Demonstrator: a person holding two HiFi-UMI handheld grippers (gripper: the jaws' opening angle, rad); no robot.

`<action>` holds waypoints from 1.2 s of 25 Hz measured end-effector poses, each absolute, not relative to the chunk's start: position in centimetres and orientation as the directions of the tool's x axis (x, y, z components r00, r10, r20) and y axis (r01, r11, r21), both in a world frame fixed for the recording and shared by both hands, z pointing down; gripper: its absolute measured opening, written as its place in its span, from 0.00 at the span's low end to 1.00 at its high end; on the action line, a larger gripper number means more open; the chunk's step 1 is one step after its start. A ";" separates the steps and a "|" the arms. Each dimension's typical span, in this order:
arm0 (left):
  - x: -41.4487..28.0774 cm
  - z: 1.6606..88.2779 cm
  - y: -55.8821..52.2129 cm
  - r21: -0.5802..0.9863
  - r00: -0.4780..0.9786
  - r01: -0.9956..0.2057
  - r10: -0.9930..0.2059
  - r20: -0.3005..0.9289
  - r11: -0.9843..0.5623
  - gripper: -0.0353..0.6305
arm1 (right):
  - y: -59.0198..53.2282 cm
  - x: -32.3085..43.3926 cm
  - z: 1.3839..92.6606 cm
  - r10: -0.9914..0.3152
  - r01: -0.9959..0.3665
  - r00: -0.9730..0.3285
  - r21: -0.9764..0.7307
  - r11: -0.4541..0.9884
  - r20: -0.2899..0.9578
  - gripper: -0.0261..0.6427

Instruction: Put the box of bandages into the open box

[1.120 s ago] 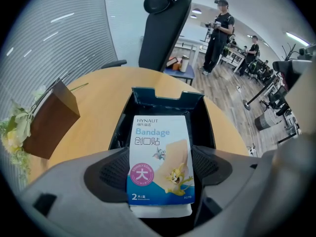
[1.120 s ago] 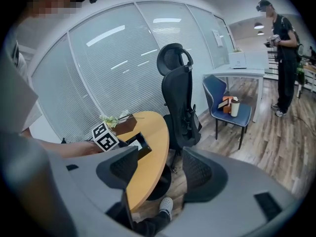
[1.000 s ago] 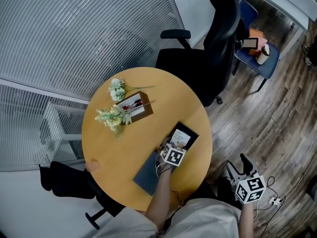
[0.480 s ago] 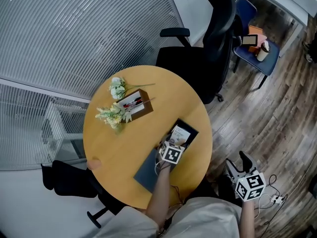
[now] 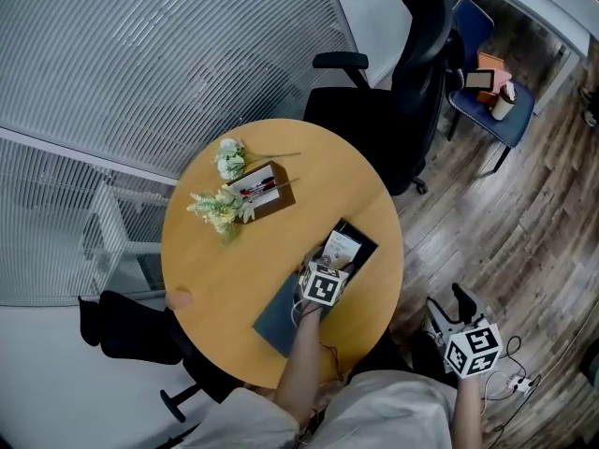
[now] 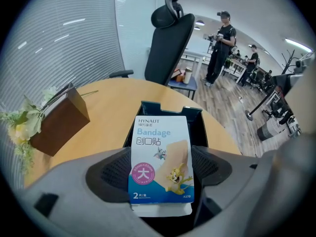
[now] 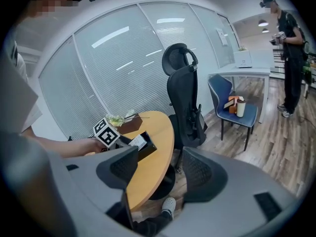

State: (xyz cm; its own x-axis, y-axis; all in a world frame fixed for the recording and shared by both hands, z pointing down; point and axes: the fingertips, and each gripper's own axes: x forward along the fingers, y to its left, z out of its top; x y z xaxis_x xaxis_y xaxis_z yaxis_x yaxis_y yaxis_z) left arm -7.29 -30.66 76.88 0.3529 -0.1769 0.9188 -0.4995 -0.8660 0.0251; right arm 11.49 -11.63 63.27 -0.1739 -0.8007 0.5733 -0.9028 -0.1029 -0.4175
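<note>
The white and blue bandage box is held upright between the jaws of my left gripper, which is shut on it. Just beyond it the open dark box lies on the round wooden table. In the head view my left gripper holds the bandage box over the open box. My right gripper hangs off the table at the lower right. In its own view the right gripper stands open with nothing between its jaws.
The dark lid lies beside the open box. A brown box with pens and pale flowers sit at the table's far left. A black office chair stands behind the table, a blue chair farther off. People stand in the distance.
Only the head view has shifted a little. My left gripper with the bandage box stays at the open box, and the right gripper stays off the table.
</note>
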 end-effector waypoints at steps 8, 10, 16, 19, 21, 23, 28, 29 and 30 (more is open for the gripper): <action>-7.8 74.3 -30.8 0.012 0.396 -0.532 -0.236 0.887 -0.847 0.59 | -12.8 9.8 62.3 -0.811 -0.902 -0.227 -0.431 -0.033 0.538 0.45; -8.1 73.5 -31.2 -0.004 0.402 -0.537 -0.260 0.878 -0.843 0.59 | -12.9 9.2 62.2 -0.811 -0.901 -0.242 -0.434 -0.016 0.533 0.45; -8.5 71.3 -31.8 -0.022 0.431 -0.526 -0.289 0.855 -0.850 0.59 | -12.4 8.2 62.0 -0.809 -0.900 -0.267 -0.437 0.014 0.524 0.45; -8.3 69.8 -31.5 -0.028 0.447 -0.515 -0.296 0.844 -0.857 0.59 | -12.2 8.0 61.7 -0.813 -0.897 -0.269 -0.442 0.017 0.515 0.45; -8.2 68.9 -31.1 -0.041 0.453 -0.505 -0.306 0.837 -0.862 0.59 | -12.0 7.7 61.5 -0.816 -0.894 -0.274 -0.447 0.021 0.509 0.45; -7.9 68.2 -30.5 -0.047 0.463 -0.496 -0.311 0.830 -0.867 0.59 | -11.9 7.4 61.4 -0.817 -0.892 -0.281 -0.451 0.029 0.503 0.45; -7.6 66.8 -29.0 -0.026 0.496 -0.499 -0.310 0.811 -0.866 0.59 | -11.7 6.3 61.2 -0.817 -0.884 -0.309 -0.464 0.057 0.488 0.45; -7.7 66.6 -28.7 -0.025 0.497 -0.500 -0.310 0.811 -0.866 0.59 | -11.6 6.0 61.1 -0.816 -0.881 -0.316 -0.468 0.063 0.484 0.45; -7.7 66.4 -28.3 -0.023 0.499 -0.501 -0.310 0.809 -0.865 0.59 | -11.5 5.8 61.1 -0.816 -0.879 -0.323 -0.473 0.069 0.480 0.45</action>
